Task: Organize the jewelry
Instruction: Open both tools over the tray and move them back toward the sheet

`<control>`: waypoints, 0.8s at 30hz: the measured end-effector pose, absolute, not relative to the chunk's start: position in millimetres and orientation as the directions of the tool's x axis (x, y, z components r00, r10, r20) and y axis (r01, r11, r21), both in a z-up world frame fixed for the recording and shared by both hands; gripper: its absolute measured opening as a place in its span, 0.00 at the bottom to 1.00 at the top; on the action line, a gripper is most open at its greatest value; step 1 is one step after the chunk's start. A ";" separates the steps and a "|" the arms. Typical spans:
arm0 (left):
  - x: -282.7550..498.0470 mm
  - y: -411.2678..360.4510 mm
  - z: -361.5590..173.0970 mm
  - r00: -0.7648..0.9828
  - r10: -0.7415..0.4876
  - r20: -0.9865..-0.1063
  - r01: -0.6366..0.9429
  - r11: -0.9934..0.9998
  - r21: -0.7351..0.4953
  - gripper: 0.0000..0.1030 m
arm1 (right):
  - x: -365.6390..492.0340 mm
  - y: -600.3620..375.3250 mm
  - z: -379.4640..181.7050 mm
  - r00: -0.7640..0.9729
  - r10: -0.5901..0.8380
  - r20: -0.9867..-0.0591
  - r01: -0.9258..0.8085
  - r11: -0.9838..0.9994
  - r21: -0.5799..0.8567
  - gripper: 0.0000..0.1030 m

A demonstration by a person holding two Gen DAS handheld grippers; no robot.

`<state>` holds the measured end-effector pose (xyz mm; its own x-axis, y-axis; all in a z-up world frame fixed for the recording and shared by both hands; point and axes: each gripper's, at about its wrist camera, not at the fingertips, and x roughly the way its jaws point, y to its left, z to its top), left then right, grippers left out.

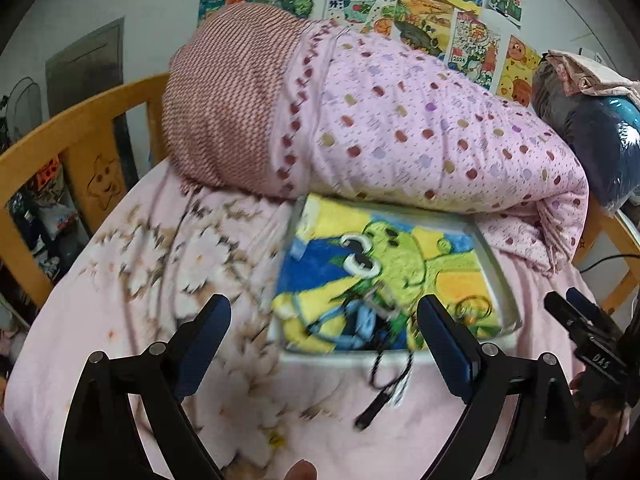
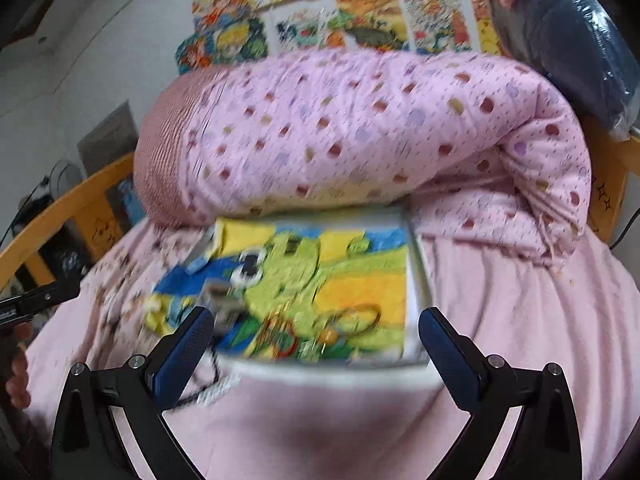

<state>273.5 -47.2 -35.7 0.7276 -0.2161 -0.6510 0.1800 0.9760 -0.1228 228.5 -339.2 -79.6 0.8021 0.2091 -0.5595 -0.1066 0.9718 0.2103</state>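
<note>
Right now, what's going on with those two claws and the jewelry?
Left gripper, right gripper open, empty. Jewelry on tray; black cord trails off. Nothing blocking.

Rolled pink quilt, wall drawings, wooden rail.

One white rectangular tray lined with one yellow, green and blue cartoon-frog towel. One black-and-white braided cord hangs over the tray's near rim. One thin gold ring-shaped bangle and one red ring can be counted on the towel; the remaining small pieces are too blurred to count. One rolled pink quilt with coloured dots. One pink floral bedsheet. Two black handheld grippers: left gripper, right gripper. The coloured drawings on the wall number at least eight.
</note>
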 end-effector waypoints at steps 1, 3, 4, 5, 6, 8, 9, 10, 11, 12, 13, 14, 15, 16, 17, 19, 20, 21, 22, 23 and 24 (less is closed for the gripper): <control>269.2 -42.4 -39.8 0.721 -0.216 -0.659 0.179 0.976 -0.124 0.88 | 224.7 -336.7 -82.7 0.784 0.221 -0.579 -0.114 0.970 0.216 1.00; 262.4 -34.9 -48.7 0.704 -0.215 -0.677 0.177 0.976 -0.126 0.88 | 219.7 -331.9 -91.3 0.738 0.250 -0.627 -0.125 0.964 0.237 1.00; 258.1 -31.2 -54.4 0.691 -0.216 -0.690 0.176 0.976 -0.130 0.88 | 218.2 -329.7 -96.5 0.713 0.261 -0.651 -0.128 0.961 0.246 1.00; 254.3 -28.3 -59.2 0.680 -0.221 -0.700 0.177 0.975 -0.136 0.88 | 217.9 -327.5 -102.1 0.686 0.267 -0.677 -0.129 0.960 0.248 1.00; 251.0 -26.3 -64.0 0.668 -0.227 -0.709 0.181 0.973 -0.142 0.88 | 217.2 -325.6 -106.7 0.668 0.269 -0.694 -0.131 0.960 0.246 1.00; 247.1 -24.4 -72.4 0.642 -0.239 -0.728 0.189 0.970 -0.151 0.88 | 220.1 -320.2 -117.6 0.620 0.270 -0.736 -0.137 0.962 0.238 1.00; 245.7 -24.3 -78.6 0.620 -0.250 -0.744 0.198 0.967 -0.160 0.88 | 222.6 -318.3 -122.3 0.599 0.271 -0.753 -0.135 0.962 0.239 1.00; 245.2 -24.6 -83.4 0.598 -0.262 -0.758 0.207 0.963 -0.170 0.88 | 224.7 -317.5 -126.2 0.583 0.281 -0.762 -0.135 0.959 0.250 1.00; 245.1 -26.2 -89.0 0.570 -0.281 -0.772 0.222 0.957 -0.185 0.88 | 227.6 -318.1 -130.5 0.566 0.298 -0.768 -0.135 0.953 0.271 1.00; 244.8 -27.4 -93.8 0.548 -0.295 -0.783 0.235 0.953 -0.194 0.88 | 230.6 -319.0 -134.7 0.550 0.317 -0.772 -0.130 0.946 0.295 1.00; 244.9 -29.9 -99.0 0.530 -0.301 -0.793 0.248 0.949 -0.195 0.88 | 234.9 -320.1 -138.8 0.533 0.339 -0.775 -0.127 0.938 0.324 1.00; 244.9 -34.0 -104.6 0.516 -0.296 -0.804 0.261 0.948 -0.181 0.88 | 238.8 -320.7 -142.2 0.518 0.359 -0.777 -0.123 0.930 0.347 1.00; 245.7 -37.0 -108.9 0.508 -0.286 -0.813 0.273 0.948 -0.163 0.88 | 245.3 -321.7 -146.3 0.500 0.382 -0.777 -0.119 0.919 0.375 1.00; 246.5 -41.9 -113.5 0.498 -0.276 -0.822 0.293 0.946 -0.140 0.88 | 251.4 -322.6 -149.1 0.488 0.394 -0.779 -0.116 0.914 0.390 1.00; 247.3 -48.4 -118.1 0.487 -0.270 -0.831 0.322 0.939 -0.117 0.88 | 256.0 -322.5 -150.6 0.480 0.400 -0.780 -0.117 0.911 0.395 1.00; 247.6 -57.9 -125.8 0.477 -0.264 -0.838 0.367 0.927 -0.083 0.88 | 265.6 -319.9 -153.3 0.467 0.397 -0.790 -0.131 0.915 0.382 1.00; 247.0 -62.5 -129.0 0.479 -0.261 -0.838 0.388 0.919 -0.065 0.88 | 270.7 -318.2 -155.6 0.464 0.386 -0.797 -0.137 0.920 0.366 1.00; 247.1 -65.3 -132.1 0.479 -0.260 -0.838 0.404 0.913 -0.053 0.88 | 275.9 -316.8 -158.5 0.459 0.377 -0.805 -0.141 0.925 0.353 1.00; 246.7 -69.9 -135.4 0.475 -0.261 -0.840 0.427 0.903 -0.040 0.88 | 280.3 -315.7 -161.2 0.453 0.372 -0.810 -0.144 0.927 0.345 1.00; 246.8 -72.3 -138.5 0.469 -0.267 -0.842 0.444 0.895 -0.036 0.88 | 283.7 -315.1 -163.9 0.448 0.373 -0.813 -0.146 0.927 0.344 1.00; 247.2 -74.6 -141.5 0.461 -0.275 -0.844 0.460 0.887 -0.038 0.88 | 287.1 -314.4 -166.2 0.443 0.380 -0.812 -0.153 0.924 0.349 0.97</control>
<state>247.2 -74.6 -141.5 0.4611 -0.2748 -0.8437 0.4595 0.8874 -0.0379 287.1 -314.4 -166.2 0.4430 0.3801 -0.8120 -0.1527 0.9244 0.3494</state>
